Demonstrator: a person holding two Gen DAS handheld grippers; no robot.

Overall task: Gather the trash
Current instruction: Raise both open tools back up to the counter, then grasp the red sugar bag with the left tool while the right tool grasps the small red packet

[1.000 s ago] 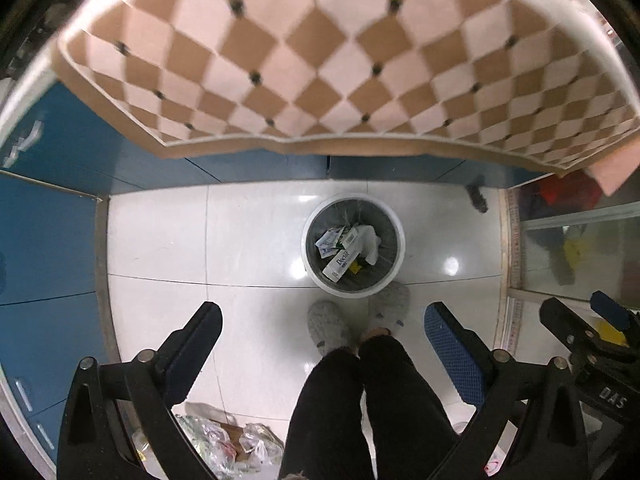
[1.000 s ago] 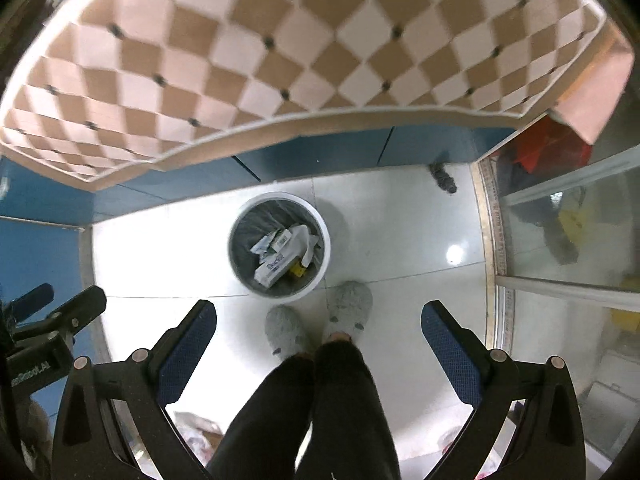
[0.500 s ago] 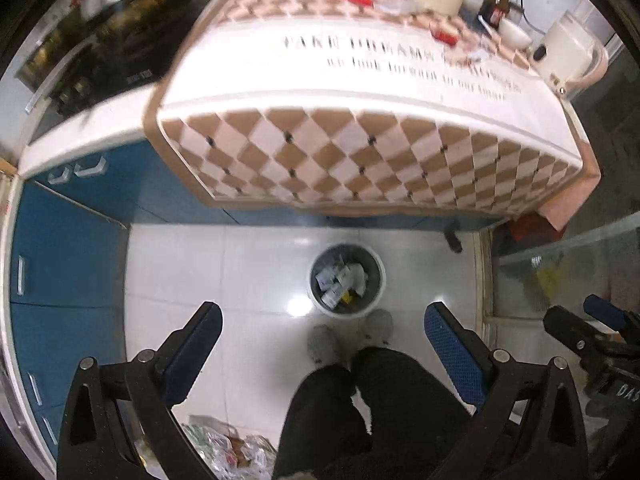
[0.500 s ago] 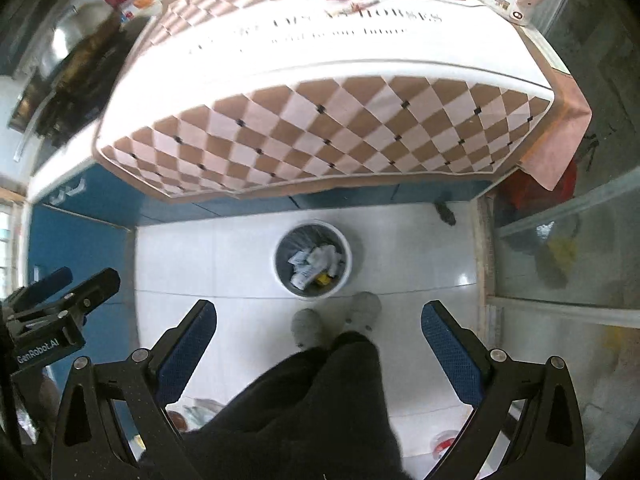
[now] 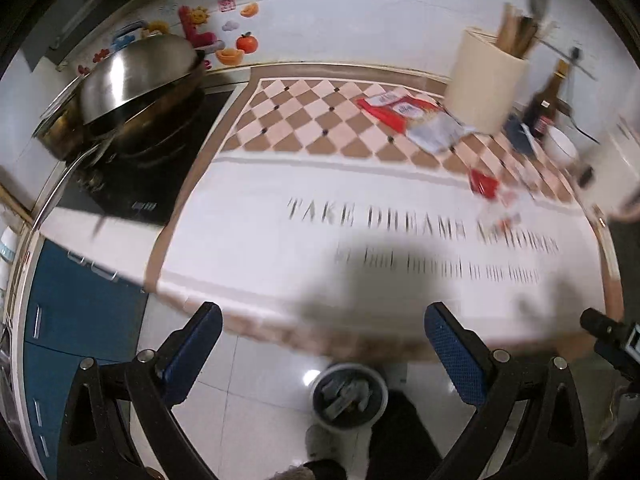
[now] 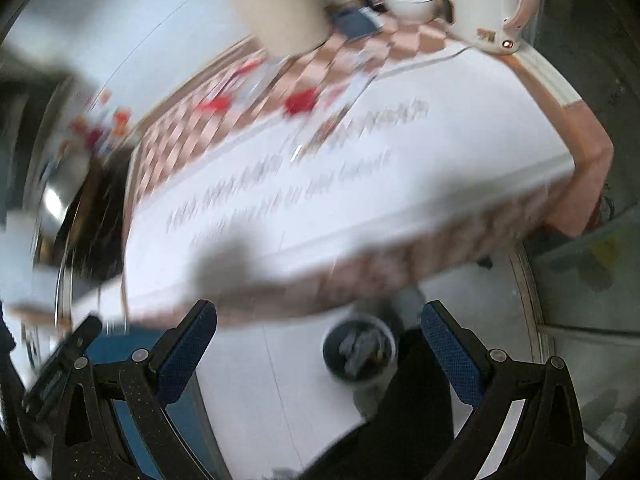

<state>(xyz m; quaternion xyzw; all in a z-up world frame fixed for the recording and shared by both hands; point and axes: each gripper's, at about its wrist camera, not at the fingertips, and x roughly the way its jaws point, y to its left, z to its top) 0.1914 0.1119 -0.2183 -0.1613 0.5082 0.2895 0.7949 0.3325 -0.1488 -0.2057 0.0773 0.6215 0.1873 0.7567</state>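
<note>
Both claws are spread wide with nothing between their blue pads: the left claw (image 5: 320, 344) and the right claw (image 6: 318, 340) hang in the air in front of the counter (image 5: 248, 240), pointing at its near edge. They are empty, I'd say, because each is on its way to fetch something.

Just below them on the white floor tiles stands the waste bin (image 5: 350, 400), already holding crumpled packaging, right by the person's dark trouser leg (image 6: 404, 412). It sits tucked close under the counter's edge, handy for dropping things straight down.

Further out, the counter carries a cloth that is white with printed lettering near us and checked in pink and brown behind. The trash lies on the checked part, well apart from either claw: a red wrapper (image 5: 394, 110), a crumpled silvery packet (image 5: 436, 134) beside it, and a small red scrap (image 5: 484, 184) nearer the lettering. The right view is too smeared to pick them out singly.

Beyond stand a cream utensil holder (image 5: 486, 88), a dark bottle (image 5: 544, 108), a white bowl (image 6: 408, 2) and an electric kettle (image 6: 480, 0); a lidded wok (image 5: 136, 84) sits on the hob to the left.
</note>
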